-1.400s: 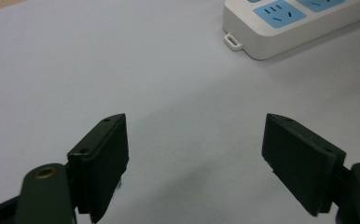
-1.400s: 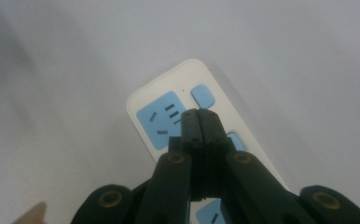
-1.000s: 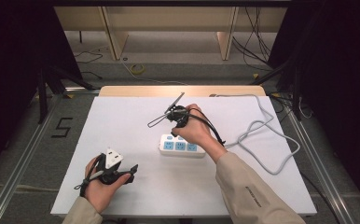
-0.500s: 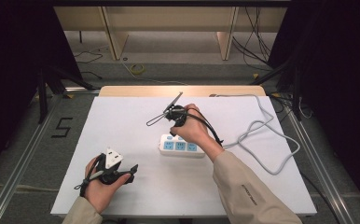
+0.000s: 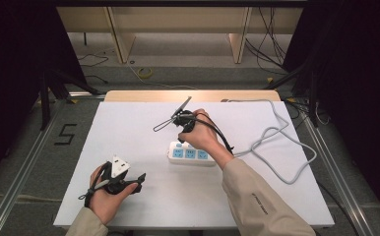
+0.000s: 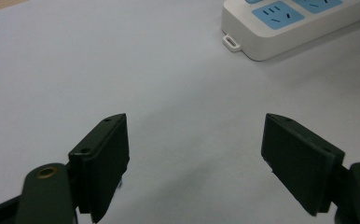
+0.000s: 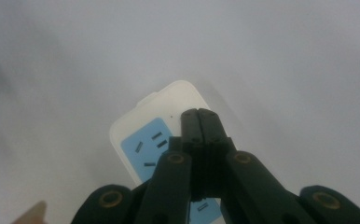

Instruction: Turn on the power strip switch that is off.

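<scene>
A white power strip (image 5: 192,154) with blue socket faces lies flat near the middle of the white table (image 5: 129,128). My right gripper (image 5: 180,140) points down over its left end. In the right gripper view the jaws (image 7: 198,112) are pressed together with nothing between them, just above the power strip (image 7: 150,135) beside its end socket. My left gripper (image 5: 136,179) rests low at the front left of the table. Its jaws (image 6: 194,158) stand wide apart over bare table, and the power strip (image 6: 285,23) lies well ahead of them.
The strip's grey cable (image 5: 276,147) loops across the right side of the table and runs off the back edge. A thin black cable (image 5: 217,132) trails from the right gripper over the wrist. Dark floor and metal rails (image 5: 25,162) surround the table.
</scene>
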### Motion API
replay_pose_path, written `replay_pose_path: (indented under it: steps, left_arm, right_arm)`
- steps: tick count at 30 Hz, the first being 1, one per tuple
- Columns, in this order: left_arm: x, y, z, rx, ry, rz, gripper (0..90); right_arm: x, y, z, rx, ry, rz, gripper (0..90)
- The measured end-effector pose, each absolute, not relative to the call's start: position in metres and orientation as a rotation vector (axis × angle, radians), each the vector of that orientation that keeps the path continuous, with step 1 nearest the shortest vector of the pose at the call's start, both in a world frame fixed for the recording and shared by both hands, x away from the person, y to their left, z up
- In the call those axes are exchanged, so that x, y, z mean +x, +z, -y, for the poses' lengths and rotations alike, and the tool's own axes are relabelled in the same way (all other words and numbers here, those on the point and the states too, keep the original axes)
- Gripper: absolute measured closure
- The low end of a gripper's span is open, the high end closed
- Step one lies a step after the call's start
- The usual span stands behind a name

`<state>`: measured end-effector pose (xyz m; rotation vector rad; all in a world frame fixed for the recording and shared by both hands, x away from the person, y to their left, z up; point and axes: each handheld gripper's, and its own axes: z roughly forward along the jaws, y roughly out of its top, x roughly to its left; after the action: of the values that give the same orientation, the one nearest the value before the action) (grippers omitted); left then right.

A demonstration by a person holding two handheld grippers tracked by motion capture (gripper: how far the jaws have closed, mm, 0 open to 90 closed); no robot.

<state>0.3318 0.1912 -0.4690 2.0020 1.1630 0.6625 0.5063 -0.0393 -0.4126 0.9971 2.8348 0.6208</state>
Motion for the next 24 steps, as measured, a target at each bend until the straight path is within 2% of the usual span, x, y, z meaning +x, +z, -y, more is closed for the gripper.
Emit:
replay_pose_path:
  steps: [24]
  left_arm:
    - [0.3320, -0.4690, -0.1910, 2.004, 0.661, -1.159, 23.3]
  right_arm:
    - [0.5117, -0.4218, 0.0309, 1.020, 0.607, -2.839, 90.0]
